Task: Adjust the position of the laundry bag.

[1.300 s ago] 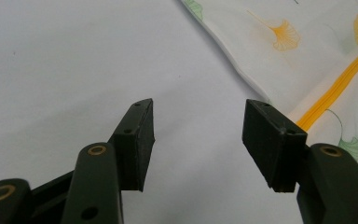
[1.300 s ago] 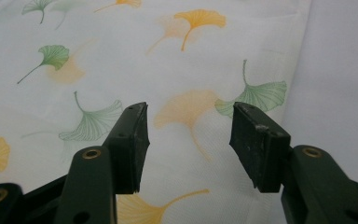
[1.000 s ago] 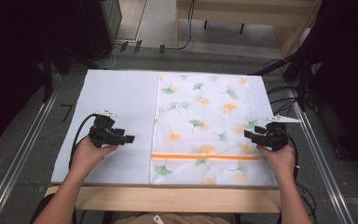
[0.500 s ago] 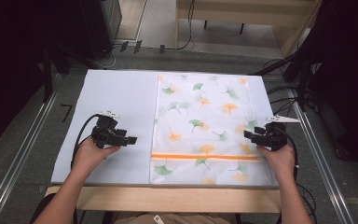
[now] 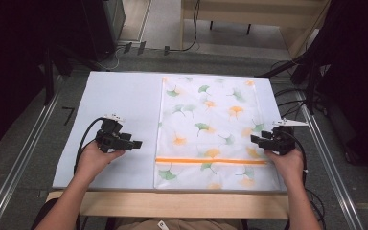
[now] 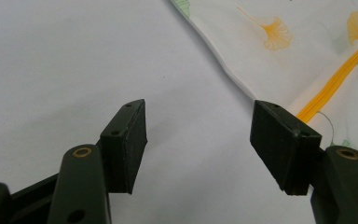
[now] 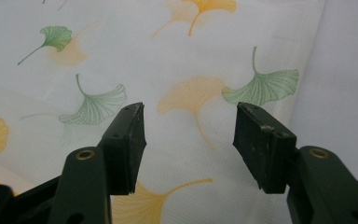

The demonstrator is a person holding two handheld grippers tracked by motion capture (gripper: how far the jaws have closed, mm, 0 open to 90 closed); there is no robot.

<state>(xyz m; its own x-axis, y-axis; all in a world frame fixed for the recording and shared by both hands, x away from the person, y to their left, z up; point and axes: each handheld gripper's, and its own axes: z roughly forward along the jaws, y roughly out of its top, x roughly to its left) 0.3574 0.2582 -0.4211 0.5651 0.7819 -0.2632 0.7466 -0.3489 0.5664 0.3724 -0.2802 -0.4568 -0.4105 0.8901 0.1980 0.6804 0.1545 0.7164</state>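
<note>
A person seated at the white table (image 5: 110, 96) works a handheld gripper in each hand over a leaf-printed cloth (image 5: 206, 120), which lies flat on the right half of the tabletop with its long axis running away from the person and an orange stripe (image 5: 211, 161) crossing it near the close end.

The right gripper (image 5: 256, 140) sits at the cloth's right edge, just above the stripe, its jaws wide apart and holding nothing; in the right gripper view the jaws straddle a printed orange leaf, with the cloth's border and bare table off to one side.

The left gripper (image 5: 136, 143) hovers over bare table just beside the cloth's left edge, also spread wide and empty. The left gripper view shows that edge (image 6: 223, 70) running diagonally ahead of the jaws, the stripe's end lying close to the far jaw.

The relation that matters is plain: the two grippers face each other across the cloth's short width, at about the same height along its length. The right one is already over fabric; the left one has a short gap of table to cross, inward toward the cloth, before it could pinch the near-side edge.
</note>
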